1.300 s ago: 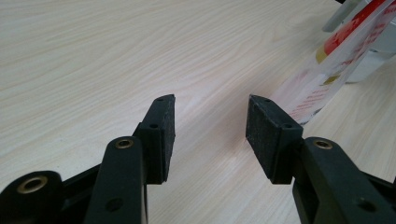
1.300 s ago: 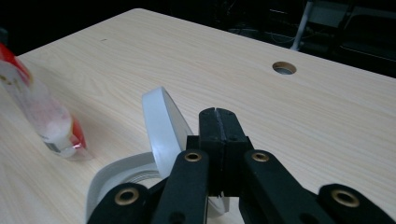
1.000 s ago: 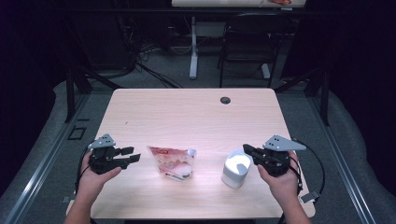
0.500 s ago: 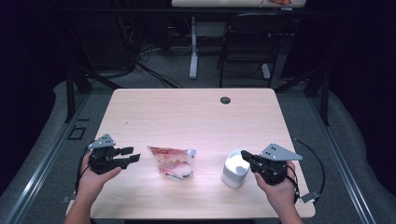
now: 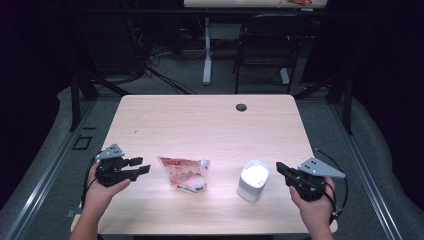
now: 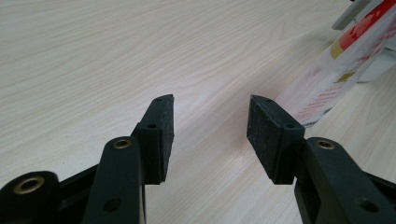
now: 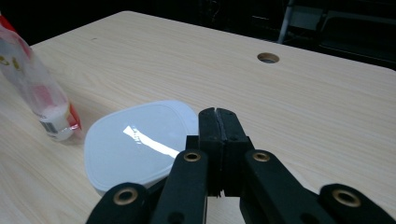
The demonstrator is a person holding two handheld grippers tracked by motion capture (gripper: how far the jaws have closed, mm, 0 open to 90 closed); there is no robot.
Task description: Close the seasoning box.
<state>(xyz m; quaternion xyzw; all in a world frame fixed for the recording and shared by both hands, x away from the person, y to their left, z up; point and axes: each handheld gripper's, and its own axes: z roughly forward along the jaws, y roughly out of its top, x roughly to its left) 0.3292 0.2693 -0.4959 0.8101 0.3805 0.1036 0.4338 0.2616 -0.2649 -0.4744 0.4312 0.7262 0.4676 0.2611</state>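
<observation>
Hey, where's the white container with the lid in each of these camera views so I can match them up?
High view: white container, lower right of centre, left of the right tool.
Left gripper view: I can't pick it out.
Right gripper view: lower left, just behind the shut tool.
Shared landmark: the red-and-clear pouch beside it.

White container [image 5: 253, 179]: rounded-square tub with glossy lid on, upright on the table, just beside the right gripper [image 5: 279, 168] fingertips and a bit below them, not touching. Pads pressed together, nothing between. Refill pouch [image 5: 184, 173]: clear plastic with red print and a white spout cap, lying flat, just beyond the left gripper [image 5: 144, 166] fingertips, off to one side, outside the parted pads.
</observation>
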